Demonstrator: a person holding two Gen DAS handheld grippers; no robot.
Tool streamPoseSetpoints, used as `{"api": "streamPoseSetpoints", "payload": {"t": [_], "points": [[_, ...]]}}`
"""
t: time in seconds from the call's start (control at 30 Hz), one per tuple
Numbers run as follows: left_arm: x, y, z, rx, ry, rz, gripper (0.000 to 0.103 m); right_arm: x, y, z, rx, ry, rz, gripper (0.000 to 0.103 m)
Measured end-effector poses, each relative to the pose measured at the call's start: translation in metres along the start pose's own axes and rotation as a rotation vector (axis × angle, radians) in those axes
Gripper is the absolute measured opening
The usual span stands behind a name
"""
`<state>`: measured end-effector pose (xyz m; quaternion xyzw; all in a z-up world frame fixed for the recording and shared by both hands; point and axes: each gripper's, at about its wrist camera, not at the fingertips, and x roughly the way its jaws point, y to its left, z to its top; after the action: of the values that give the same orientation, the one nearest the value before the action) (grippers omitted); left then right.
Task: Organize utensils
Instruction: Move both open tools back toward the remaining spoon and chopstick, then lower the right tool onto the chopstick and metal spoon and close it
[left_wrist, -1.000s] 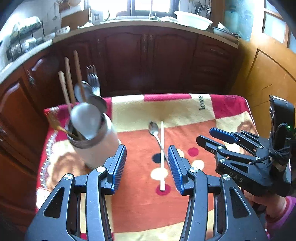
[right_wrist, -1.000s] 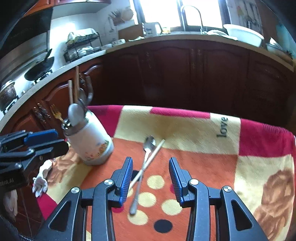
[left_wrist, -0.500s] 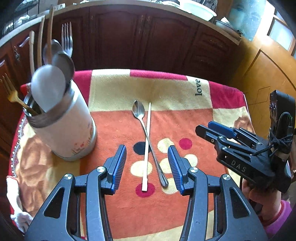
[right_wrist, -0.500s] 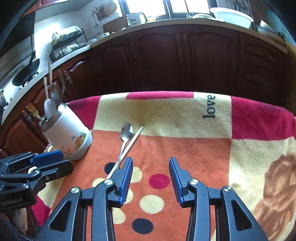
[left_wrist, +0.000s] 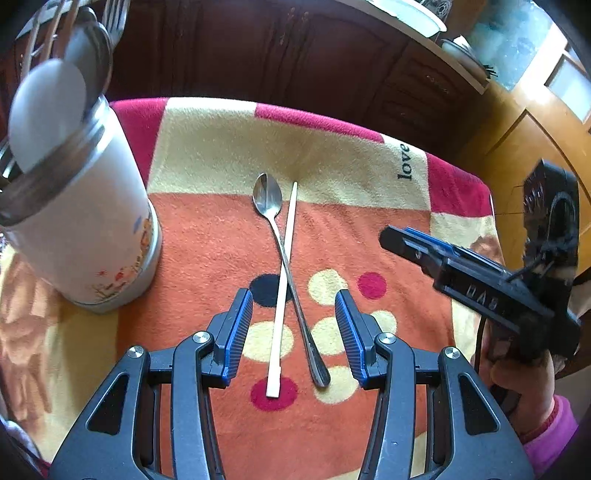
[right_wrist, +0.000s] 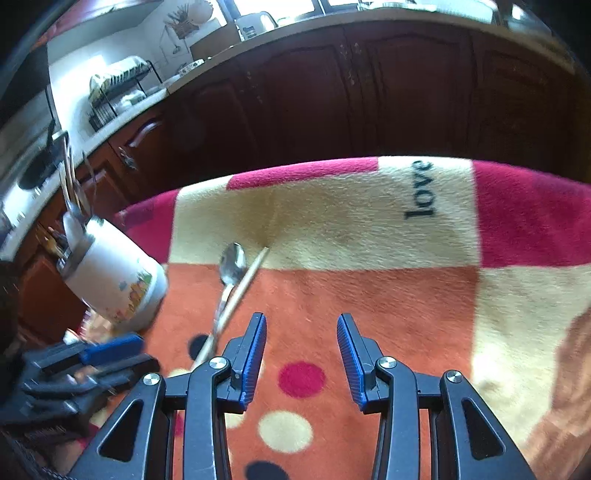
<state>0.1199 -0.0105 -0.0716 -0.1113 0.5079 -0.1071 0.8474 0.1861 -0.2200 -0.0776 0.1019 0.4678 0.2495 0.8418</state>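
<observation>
Spoon (left_wrist: 271, 221) and chopstick (left_wrist: 283, 273) lie crossed on the cloth (left_wrist: 221, 243) over the bench, bowl end and thin tip pointing away, handle ends near the left hand-held gripper (left_wrist: 293, 332). The chopstick appears to lie across the spoon's stem at mid-length.

Left hand-held gripper: jaws wide apart, empty, straddling both handle ends from above. Right hand-held gripper (right_wrist: 301, 356): also spread, empty, hovering over bare cloth to the right of the pair.

Step in hand, as I read it: picking up one loose utensil with the left. To do it well:
- commit to one piece; the jaws now bracket both, so closing here may pinch the two together or scissor them apart
- shift toward the chopstick's free end, clear of the crossing
- thin, flat items on soft pile: press the fingertips down into the cloth before closing
- lift level, then tip upright for the drop.

Holder (left_wrist: 88, 236): white, metal-rimmed, standing left of the pair, near but apart. Already crowded with spoons, forks and wooden handles, all upright. Entry gap looks tight; aim for the near rim.
</observation>
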Motion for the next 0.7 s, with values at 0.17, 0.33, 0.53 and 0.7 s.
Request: {"api": "streamPoseSetpoints", "payload": {"t": [0.17, 0.33, 0.53, 0.7], "points": [[0.009, 0.004, 0.002, -0.006, 0.014, 0.009, 0.046, 0.032, 0.011, 0.017, -0.032, 0.054, 0.052, 0.032], [0.014, 0.014, 0.005, -0.024, 0.02, 0.032, 0.046, 0.069, 0.032, 0.031, -0.058, 0.109, 0.036, 0.023], [0.025, 0.02, 0.014, -0.05, 0.025, 0.044, 0.046, 0.093, 0.045, 0.036, -0.092, 0.113, -0.03, 0.011], [0.032, 0.018, 0.025, -0.052, 0.017, 0.044, 0.046, 0.072, 0.036, 0.031, -0.124, 0.092, -0.02, 0.0]]}}
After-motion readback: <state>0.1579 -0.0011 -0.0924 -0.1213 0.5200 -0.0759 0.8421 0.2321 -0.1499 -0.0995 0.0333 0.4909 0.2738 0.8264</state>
